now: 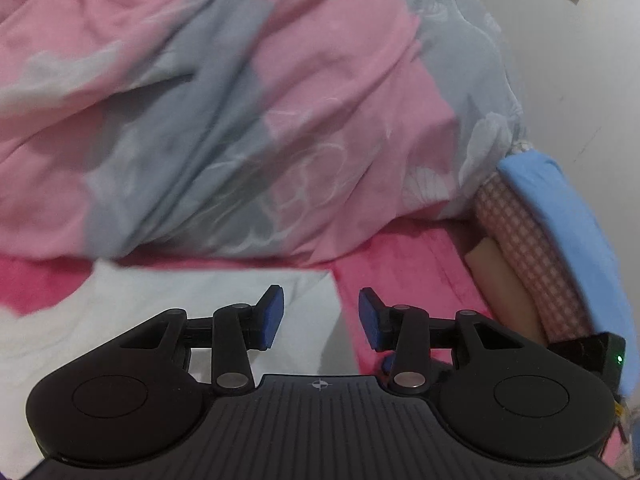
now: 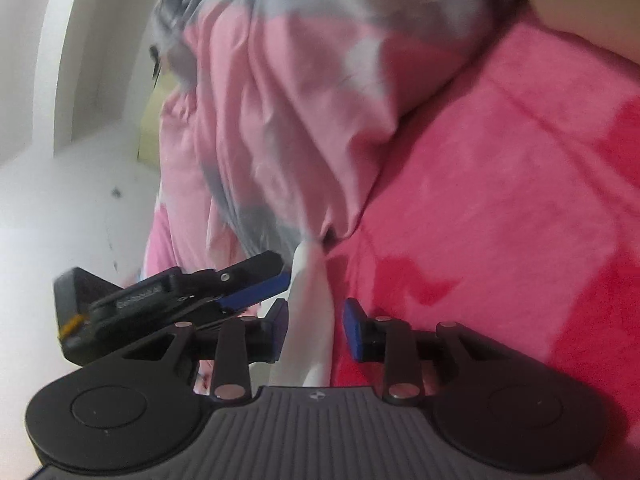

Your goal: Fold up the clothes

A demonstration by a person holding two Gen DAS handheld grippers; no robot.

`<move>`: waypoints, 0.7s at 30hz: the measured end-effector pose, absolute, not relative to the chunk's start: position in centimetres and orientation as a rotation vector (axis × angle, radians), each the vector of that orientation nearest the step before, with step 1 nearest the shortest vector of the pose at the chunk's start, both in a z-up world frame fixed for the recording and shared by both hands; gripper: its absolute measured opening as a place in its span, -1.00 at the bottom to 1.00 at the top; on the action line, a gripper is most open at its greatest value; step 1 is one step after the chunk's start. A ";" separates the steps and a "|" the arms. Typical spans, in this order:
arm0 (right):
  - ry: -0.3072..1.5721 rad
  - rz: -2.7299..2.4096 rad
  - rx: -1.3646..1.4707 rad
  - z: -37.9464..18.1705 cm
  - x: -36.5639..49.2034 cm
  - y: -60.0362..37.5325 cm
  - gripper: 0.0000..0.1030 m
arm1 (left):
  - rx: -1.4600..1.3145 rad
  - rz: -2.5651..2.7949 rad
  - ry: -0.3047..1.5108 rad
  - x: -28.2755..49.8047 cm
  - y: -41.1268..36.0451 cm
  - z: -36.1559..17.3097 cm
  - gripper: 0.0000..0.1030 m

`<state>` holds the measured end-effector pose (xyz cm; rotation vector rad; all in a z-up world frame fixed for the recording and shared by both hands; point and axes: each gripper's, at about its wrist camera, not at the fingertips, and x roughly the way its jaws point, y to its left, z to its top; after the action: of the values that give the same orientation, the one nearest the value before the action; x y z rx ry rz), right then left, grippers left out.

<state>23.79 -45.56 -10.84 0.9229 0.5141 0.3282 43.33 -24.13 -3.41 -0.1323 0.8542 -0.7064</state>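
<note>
Both grippers gaping: left gripper [image 1: 321, 319] over white garment [image 1: 160, 312]; right gripper [image 2: 316, 330] astride, seemingly unclamped.

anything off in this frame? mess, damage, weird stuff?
No damage or spill visible. The pink-and-grey duvet is heaped unevenly on the bed, and a strip of white cloth stands bunched between the open right gripper fingers instead of lying flat. Left gripper is open, empty.
</note>
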 end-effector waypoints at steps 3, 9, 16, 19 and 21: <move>0.505 0.318 0.951 -11.1 23.6 -46.2 -0.40 | -0.068 -0.699 0.836 43.5 -25.5 -3.4 -0.20; 0.487 0.297 1.006 -11.7 23.2 -47.4 -0.39 | -0.002 -0.688 0.805 43.6 -26.7 -3.4 -0.27; 0.488 0.289 0.997 -11.4 23.4 -46.9 -0.39 | 0.014 -0.687 0.821 44.1 -27.0 -3.7 -0.58; 0.489 0.288 0.992 -11.2 23.3 -46.8 -0.39 | 0.022 -0.676 0.825 44.2 -26.9 -3.9 -0.75; 0.489 0.287 0.990 -11.1 23.4 -46.8 -0.39 | 0.023 -0.666 0.824 44.2 -26.7 -4.1 -0.86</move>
<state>23.36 -46.76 -11.15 0.9895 0.4893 0.2874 44.20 -26.66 -4.07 0.0226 0.8243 -0.6663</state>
